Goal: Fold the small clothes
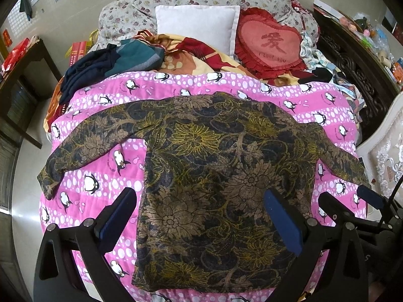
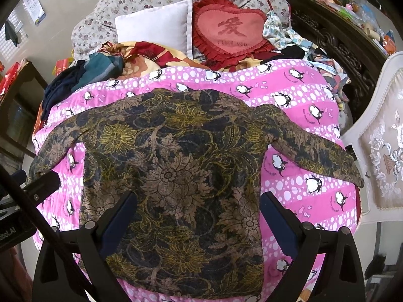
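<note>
A dark long-sleeved top with brown and yellow flower print point(image 1: 214, 176) lies flat and spread out on a pink penguin quilt point(image 1: 105, 166), both sleeves out to the sides. It also shows in the right wrist view point(image 2: 176, 176). My left gripper point(image 1: 201, 214) is open and empty, held above the top's lower left part. My right gripper point(image 2: 199, 216) is open and empty, above the top's lower right part. The right gripper's fingers point(image 1: 335, 209) show at the right edge of the left wrist view.
Behind the quilt point(image 2: 302, 176) lie a pile of dark and teal clothes point(image 1: 105, 63), a white pillow point(image 1: 199, 27) and a red heart cushion point(image 1: 272, 42). A dark carved headboard point(image 1: 357, 75) and a white upholstered chair point(image 2: 377, 156) stand at right. A dark side table point(image 1: 25, 75) stands at left.
</note>
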The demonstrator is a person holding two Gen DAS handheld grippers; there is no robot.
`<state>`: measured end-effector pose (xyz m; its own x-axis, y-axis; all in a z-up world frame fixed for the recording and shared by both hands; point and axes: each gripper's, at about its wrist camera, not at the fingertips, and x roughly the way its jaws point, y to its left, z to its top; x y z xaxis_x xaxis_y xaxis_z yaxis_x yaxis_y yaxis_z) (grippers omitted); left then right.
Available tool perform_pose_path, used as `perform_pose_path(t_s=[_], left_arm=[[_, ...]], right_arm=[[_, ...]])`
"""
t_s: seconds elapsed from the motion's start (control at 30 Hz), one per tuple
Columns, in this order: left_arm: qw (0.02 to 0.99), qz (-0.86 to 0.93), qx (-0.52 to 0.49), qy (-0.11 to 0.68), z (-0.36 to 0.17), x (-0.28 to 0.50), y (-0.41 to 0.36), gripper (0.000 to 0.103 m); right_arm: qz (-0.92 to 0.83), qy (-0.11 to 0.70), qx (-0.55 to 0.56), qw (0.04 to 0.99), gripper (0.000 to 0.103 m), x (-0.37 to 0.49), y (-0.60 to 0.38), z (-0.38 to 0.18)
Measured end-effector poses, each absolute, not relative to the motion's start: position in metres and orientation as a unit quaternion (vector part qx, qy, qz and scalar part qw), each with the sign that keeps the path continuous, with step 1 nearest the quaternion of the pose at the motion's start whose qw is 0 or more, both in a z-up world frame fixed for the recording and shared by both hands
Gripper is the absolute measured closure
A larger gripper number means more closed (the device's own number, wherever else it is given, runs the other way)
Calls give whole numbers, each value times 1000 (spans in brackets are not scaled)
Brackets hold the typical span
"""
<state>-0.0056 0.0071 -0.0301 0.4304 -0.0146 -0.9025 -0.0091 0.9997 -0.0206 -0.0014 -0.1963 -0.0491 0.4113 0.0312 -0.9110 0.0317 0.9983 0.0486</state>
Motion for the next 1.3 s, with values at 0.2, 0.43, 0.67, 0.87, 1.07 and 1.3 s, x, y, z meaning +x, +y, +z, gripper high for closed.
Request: perform_pose_path(t_s=[0.2,0.43,0.67,0.87,1.07,1.3], left_arm=[[844,0,-12,536,-35,-5,5,2],[842,4,-15,540,-45,-3,8,2],[835,11,-22,549,-54,8,18,2],[831,16,-27,555,-68,15,23,2],[827,21,-30,561,-82,23,28,2],[824,25,-37,564,-95,31,34,2]], right_arm=[[-1,542,30,840,3,-2,-198,-53],[-1,547,28,837,3,2,-196,-63],[-1,558,39,829,3,9,-194,-73],[-1,563,34,826,3,20,-186,-84],[-3,565,38,824,3,31,-183,-98],[-7,569,49,821,3,40,-181,-111]])
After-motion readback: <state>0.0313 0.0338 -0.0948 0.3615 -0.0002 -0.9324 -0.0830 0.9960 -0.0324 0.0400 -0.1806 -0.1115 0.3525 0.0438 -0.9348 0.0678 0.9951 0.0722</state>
